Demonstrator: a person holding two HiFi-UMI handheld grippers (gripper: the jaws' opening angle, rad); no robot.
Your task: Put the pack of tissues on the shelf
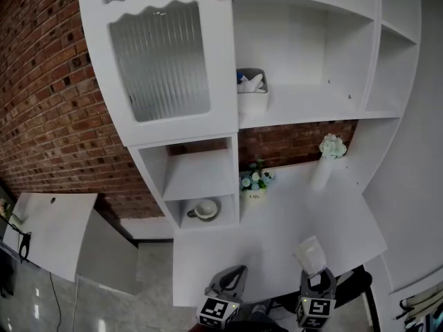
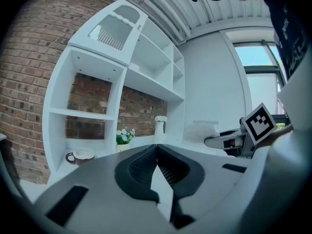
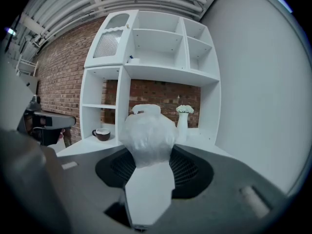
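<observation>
A soft white pack of tissues (image 1: 310,254) sticks out of my right gripper (image 1: 315,274), which is shut on it above the front of the white desk (image 1: 270,237). In the right gripper view the pack (image 3: 147,133) fills the gap between the jaws and hides the middle of the white shelf unit (image 3: 161,72). My left gripper (image 1: 234,274) hovers beside it to the left, shut and with nothing in it; its tips (image 2: 156,147) meet. From the left gripper view the pack (image 2: 204,129) and the right gripper show at the right. An open shelf (image 1: 304,109) lies far ahead.
On that shelf sits a white box (image 1: 252,92) with tissues. A small pot of flowers (image 1: 255,182) and a tall white vase (image 1: 329,158) stand at the back of the desk. A cup (image 1: 205,209) rests in the low cubby. A frosted door (image 1: 160,61) covers the upper left; brick wall behind.
</observation>
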